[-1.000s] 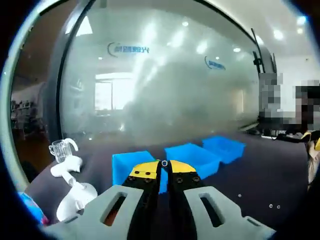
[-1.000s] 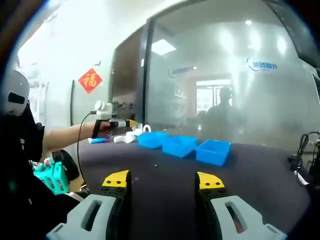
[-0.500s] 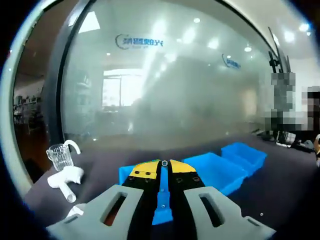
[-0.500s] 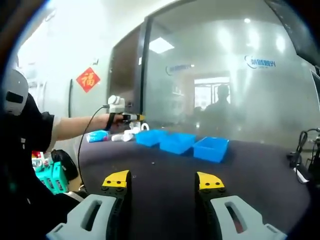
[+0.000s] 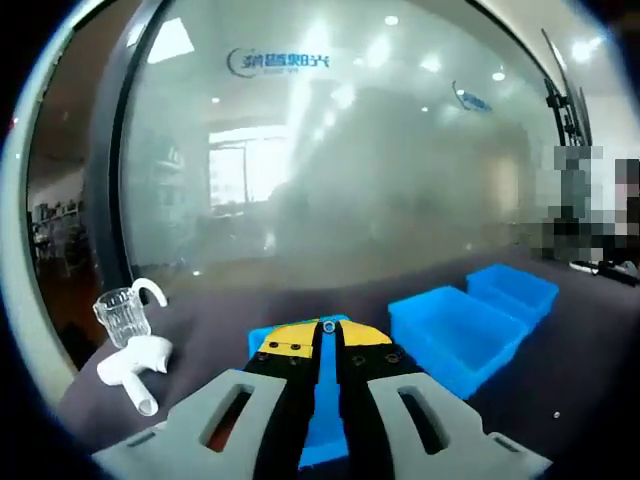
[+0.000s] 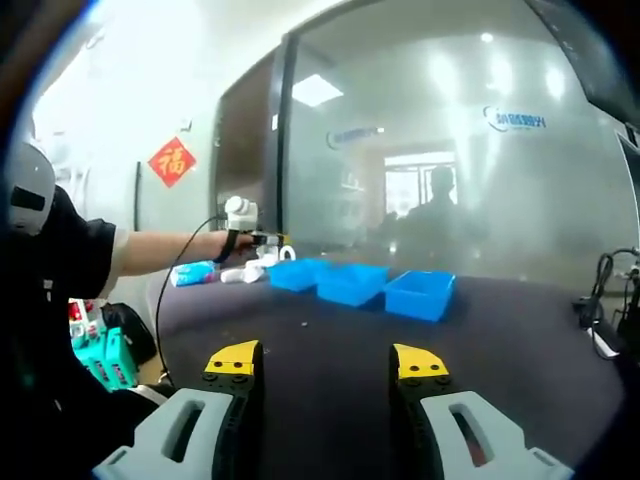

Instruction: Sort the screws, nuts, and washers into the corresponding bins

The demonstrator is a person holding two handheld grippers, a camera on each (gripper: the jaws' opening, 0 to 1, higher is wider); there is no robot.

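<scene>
My left gripper point(image 5: 328, 327) is shut on a small round metal part point(image 5: 328, 325), a nut or a washer, pinched at the tips. It hangs over the nearest of three blue bins point(image 5: 322, 405); the second bin point(image 5: 452, 335) and third bin point(image 5: 512, 290) stand to the right. In the right gripper view, the same three bins point(image 6: 352, 283) sit in a row at the far side of the dark table, and a person's arm holds the left gripper point(image 6: 264, 239) above the leftmost one. My right gripper point(image 6: 326, 362) is open with nothing in it, low over the table.
A glass cup point(image 5: 122, 318) and a white plastic piece point(image 5: 135, 358) lie left of the bins. A tiny loose part point(image 5: 556, 414) lies on the dark tabletop point(image 6: 330, 330). A glass wall rises behind the table. Cables point(image 6: 598, 325) lie at the right edge.
My left gripper has carried the small part to the left along the row and now sits over the nearest bin. The right gripper has stayed still and open.
</scene>
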